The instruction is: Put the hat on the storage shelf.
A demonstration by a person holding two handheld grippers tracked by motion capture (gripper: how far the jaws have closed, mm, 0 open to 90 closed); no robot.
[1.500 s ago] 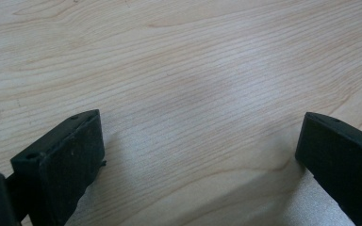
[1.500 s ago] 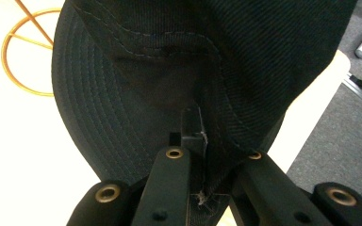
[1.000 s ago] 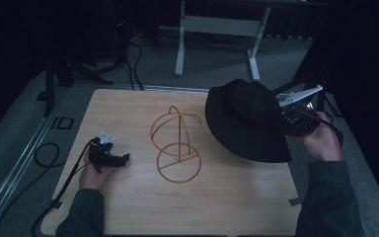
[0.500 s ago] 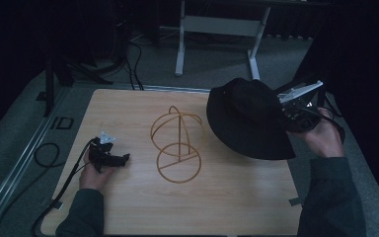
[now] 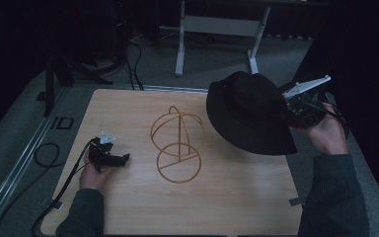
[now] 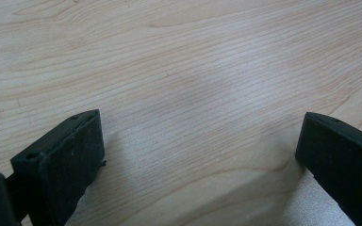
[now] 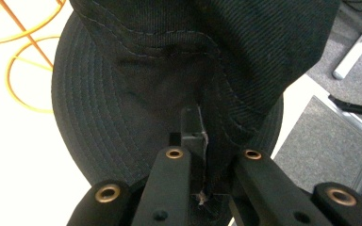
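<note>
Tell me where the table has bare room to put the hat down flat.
The table is bare across its near strip, in front of the wire stand, and in its far-left corner. The right side is crowded: the black hat, held by the right gripper, hangs there. The left gripper rests open at the left.

A dim lab or studio: bare wooden table [image 5: 237, 202] on grey carpet [image 5: 15, 123], cables [image 5: 133, 59], a metal stand frame [image 5: 217, 29].
</note>
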